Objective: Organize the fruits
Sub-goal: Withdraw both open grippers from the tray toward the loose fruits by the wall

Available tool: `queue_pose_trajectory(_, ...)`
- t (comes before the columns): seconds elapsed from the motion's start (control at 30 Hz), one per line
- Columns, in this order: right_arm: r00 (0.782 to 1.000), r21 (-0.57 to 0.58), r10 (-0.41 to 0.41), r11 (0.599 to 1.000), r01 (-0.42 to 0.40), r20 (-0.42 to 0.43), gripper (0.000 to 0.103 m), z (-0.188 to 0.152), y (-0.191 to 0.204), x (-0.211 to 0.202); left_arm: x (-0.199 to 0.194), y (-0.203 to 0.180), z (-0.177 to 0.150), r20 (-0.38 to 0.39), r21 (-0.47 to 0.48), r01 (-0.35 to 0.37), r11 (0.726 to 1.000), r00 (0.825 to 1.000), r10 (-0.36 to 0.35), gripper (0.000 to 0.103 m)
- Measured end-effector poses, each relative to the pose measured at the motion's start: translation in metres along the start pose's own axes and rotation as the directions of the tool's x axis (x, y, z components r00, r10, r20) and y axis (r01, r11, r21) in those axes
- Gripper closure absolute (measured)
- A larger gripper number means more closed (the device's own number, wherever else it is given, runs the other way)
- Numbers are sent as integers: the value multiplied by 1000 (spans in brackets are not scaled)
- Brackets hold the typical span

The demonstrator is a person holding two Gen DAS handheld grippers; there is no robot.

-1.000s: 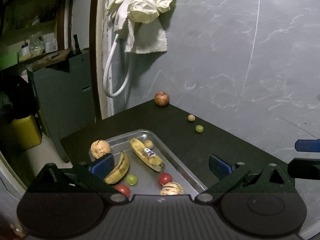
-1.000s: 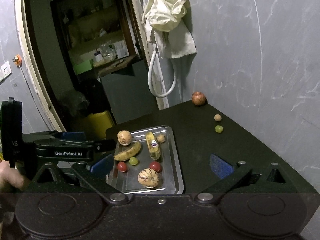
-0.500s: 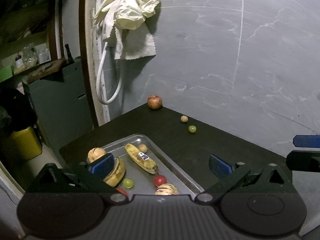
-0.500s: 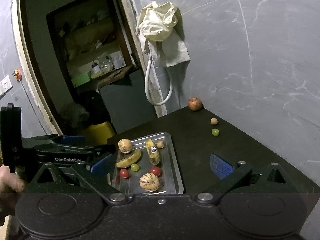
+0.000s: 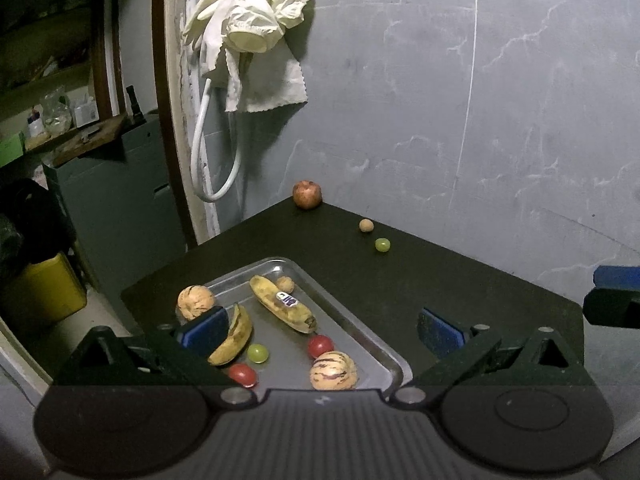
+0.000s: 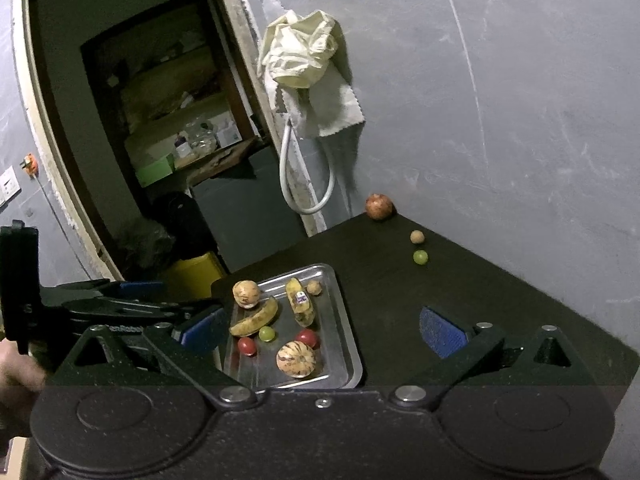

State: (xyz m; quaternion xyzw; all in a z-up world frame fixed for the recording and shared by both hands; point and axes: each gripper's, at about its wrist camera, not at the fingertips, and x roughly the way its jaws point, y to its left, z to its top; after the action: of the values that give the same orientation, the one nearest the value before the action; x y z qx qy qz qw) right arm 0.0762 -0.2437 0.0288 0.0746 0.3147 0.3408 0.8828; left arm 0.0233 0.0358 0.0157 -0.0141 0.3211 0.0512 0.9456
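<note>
Both hand-held grippers, left (image 5: 320,326) and right (image 6: 320,328), hover wide apart and empty over a dark surface (image 5: 400,280). A metal tray (image 5: 352,330) near its front-left edge holds bananas, tomatoes and melons; a pomegranate (image 5: 307,194) sits at the far corner.

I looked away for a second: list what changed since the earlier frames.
Only the views shifted slightly; both grippers, left gripper and right gripper, stay open and empty. The fruit in the tray and the three pieces on the table lie where they were.
</note>
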Motion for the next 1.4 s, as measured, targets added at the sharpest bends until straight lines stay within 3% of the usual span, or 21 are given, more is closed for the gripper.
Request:
queue_pose_trajectory(0.33,996,61,-87,994,88,-14,1,-4,-16,17,51,14,20,-18,18,61,998,998,-61,1)
queue_pose_trajectory(0.73,971,101,-224,967,232,-84,1,32,-29,109,165,38,60,-81,86,201,976,978,-194,1)
queue_pose_trajectory(1.13,966,48,-246,967,250,-83,1,68,-22,168,216,48,76,-105,98,257,961,963,-247,1)
queue_pose_trajectory(1.4,947,11,-296,954,300,-125,1,80,-35,221,270,55,91,-128,127,310,942,947,-294,1)
